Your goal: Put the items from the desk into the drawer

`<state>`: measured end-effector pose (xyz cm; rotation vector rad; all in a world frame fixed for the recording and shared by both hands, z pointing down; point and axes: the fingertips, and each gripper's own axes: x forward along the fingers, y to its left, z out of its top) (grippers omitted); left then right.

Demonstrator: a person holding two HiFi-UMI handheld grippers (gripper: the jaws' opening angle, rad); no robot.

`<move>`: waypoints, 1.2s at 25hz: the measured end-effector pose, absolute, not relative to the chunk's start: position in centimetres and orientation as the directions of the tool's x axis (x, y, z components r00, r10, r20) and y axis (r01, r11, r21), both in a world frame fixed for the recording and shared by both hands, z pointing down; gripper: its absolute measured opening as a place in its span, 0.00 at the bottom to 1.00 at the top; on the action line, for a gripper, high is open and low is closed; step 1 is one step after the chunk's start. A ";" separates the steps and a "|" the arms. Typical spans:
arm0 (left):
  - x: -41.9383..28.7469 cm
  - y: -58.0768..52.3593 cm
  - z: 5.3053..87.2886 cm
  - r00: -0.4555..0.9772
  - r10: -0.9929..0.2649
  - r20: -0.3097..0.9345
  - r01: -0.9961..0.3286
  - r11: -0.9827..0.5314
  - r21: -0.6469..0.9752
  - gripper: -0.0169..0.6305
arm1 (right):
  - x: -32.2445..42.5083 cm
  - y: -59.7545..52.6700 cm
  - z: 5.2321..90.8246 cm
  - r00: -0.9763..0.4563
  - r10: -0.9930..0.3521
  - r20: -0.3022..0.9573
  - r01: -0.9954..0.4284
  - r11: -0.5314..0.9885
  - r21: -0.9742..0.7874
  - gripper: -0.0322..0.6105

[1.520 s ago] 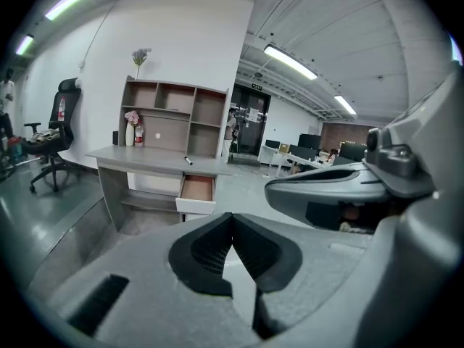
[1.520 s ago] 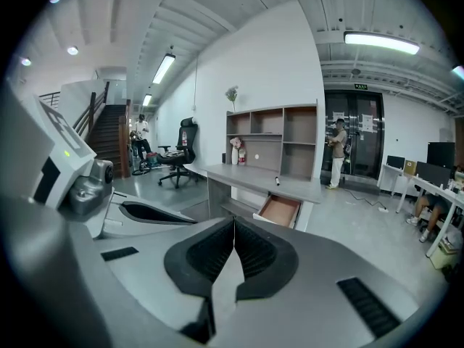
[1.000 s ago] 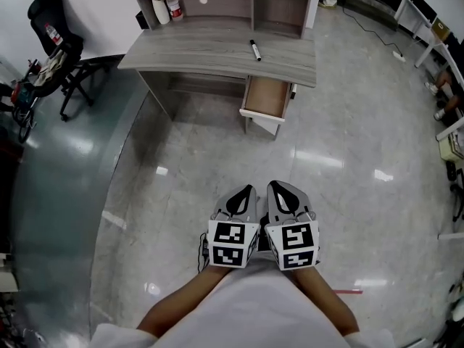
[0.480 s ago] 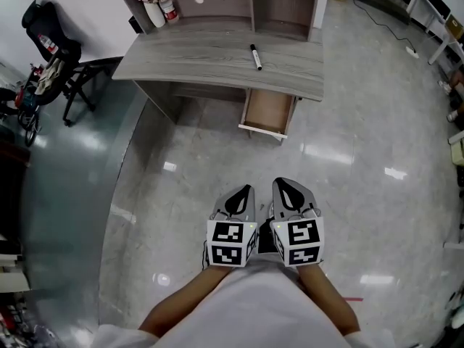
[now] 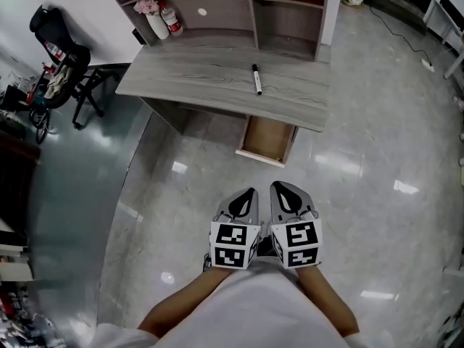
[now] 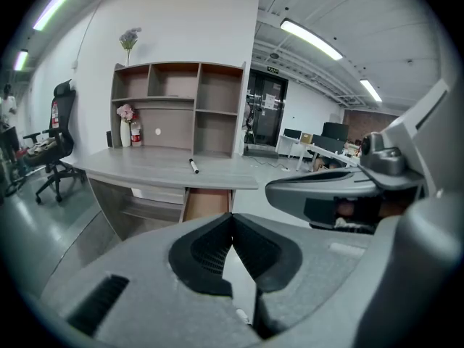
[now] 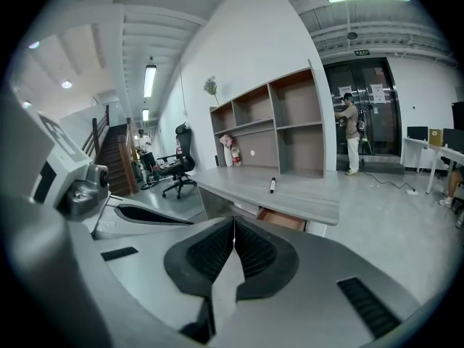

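slim black marker lies on woodgrain desk above open drawer.

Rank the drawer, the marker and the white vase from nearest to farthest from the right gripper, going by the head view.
From the right gripper:
1. The open drawer, under the desk, right side.
2. The marker, on the desktop.
3. The white vase, back left corner.

A glossy pale grey stone floor throws back the long white ceiling strip lights. A grey wood-grain desk with a brown open shelf unit stands against the white wall. A black office chair sits beside it, with dark glass doors beyond.
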<state>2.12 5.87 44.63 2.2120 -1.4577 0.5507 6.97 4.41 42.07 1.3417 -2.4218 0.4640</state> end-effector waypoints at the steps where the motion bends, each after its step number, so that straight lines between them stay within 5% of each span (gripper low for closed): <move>1: 2.7 5.2 44.5 0.365 -0.754 0.546 -0.926 -0.354 0.130 0.03 | 7.3 3.8 42.0 -0.507 -0.745 0.434 -0.852 0.508 -0.126 0.05; 17: 3.8 -0.9 44.5 0.326 -0.762 0.559 -0.939 -0.330 0.097 0.03 | 8.1 -2.6 42.5 -0.558 -0.715 0.422 -0.825 0.535 -0.185 0.05; 30: 0.9 -12.0 44.9 0.445 -0.728 0.522 -0.890 -0.423 0.169 0.03 | 4.5 -12.1 43.4 -0.464 -0.750 0.471 -0.878 0.461 -0.130 0.05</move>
